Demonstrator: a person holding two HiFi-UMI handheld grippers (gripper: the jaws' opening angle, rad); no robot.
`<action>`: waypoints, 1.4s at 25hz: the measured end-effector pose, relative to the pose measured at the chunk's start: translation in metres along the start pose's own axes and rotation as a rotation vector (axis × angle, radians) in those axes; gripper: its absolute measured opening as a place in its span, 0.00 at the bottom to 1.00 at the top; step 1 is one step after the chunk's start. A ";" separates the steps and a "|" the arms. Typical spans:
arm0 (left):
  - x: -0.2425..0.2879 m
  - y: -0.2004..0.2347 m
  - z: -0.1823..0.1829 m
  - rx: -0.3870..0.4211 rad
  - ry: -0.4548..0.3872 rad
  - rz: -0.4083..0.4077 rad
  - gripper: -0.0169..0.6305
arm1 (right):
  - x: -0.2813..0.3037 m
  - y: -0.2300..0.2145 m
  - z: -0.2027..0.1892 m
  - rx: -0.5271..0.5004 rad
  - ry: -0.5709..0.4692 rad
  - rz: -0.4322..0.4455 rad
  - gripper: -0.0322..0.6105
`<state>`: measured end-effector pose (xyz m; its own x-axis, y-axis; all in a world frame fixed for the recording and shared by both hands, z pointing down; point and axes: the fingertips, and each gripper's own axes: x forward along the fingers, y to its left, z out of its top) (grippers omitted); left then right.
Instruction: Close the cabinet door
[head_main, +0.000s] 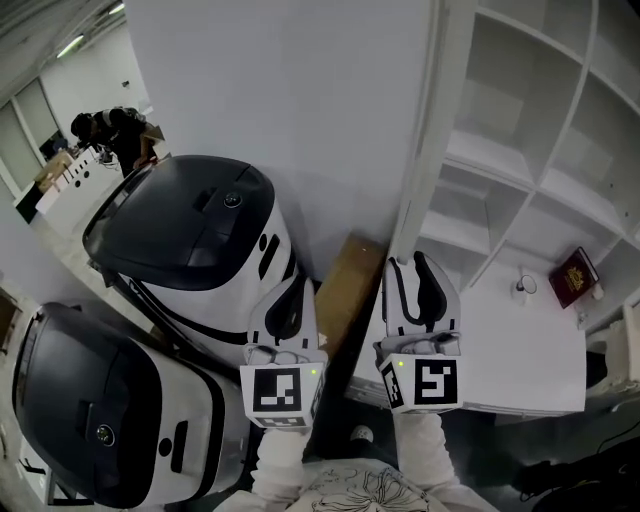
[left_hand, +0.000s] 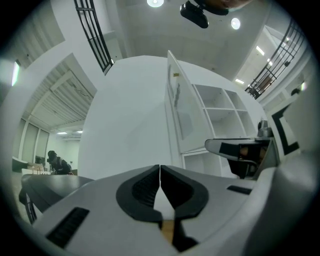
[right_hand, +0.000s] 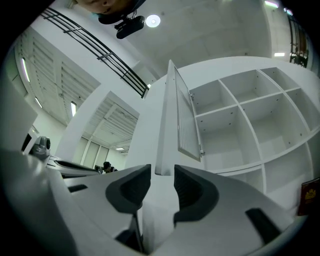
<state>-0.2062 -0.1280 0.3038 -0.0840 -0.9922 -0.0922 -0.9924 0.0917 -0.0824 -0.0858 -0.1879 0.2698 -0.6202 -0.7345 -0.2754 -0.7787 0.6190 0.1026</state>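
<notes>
The cabinet (head_main: 560, 190) was a white unit of open square compartments and filled the right side of the head view. Its cabinet door (right_hand: 167, 125) stood open, swung out from the unit and seen edge-on as a narrow white upright strip, with its hinged inner face turned toward the shelves.

The right gripper (right_hand: 162, 175) was held in front of the door's lower end. Its 2 jaws were spread apart, and the door's edge lined up with the gap between the tips. A thin strip of clearance showed on each side, so the pads were not pressing on the door. Whether the edge lay inside the gap or just past the tips could not be told.

The left gripper (left_hand: 160, 172) was held just beside the right one, on its left. Its 2 jaws were closed together, tip against tip, with nothing between them. It faced a plain white wall panel (head_main: 300, 100) to the left of the door.

A dark red booklet (head_main: 573, 277) lay on a lower shelf. 2 white machines with black tops (head_main: 190, 225) stood at the left, and a brown cardboard piece (head_main: 345, 290) leaned between them and the cabinet. A person (head_main: 115, 135) stood far back.
</notes>
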 end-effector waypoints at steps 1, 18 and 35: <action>0.000 0.003 0.001 0.002 0.000 0.010 0.03 | 0.002 0.000 0.000 0.004 -0.004 0.000 0.25; 0.000 0.014 -0.009 -0.007 0.024 0.074 0.03 | 0.010 -0.004 0.000 -0.027 -0.028 -0.050 0.23; 0.011 -0.012 -0.002 -0.011 0.004 -0.009 0.03 | -0.003 -0.021 0.001 -0.003 -0.028 -0.081 0.21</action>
<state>-0.1958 -0.1406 0.3060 -0.0753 -0.9933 -0.0877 -0.9940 0.0817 -0.0721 -0.0676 -0.1982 0.2673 -0.5527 -0.7739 -0.3092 -0.8262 0.5574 0.0816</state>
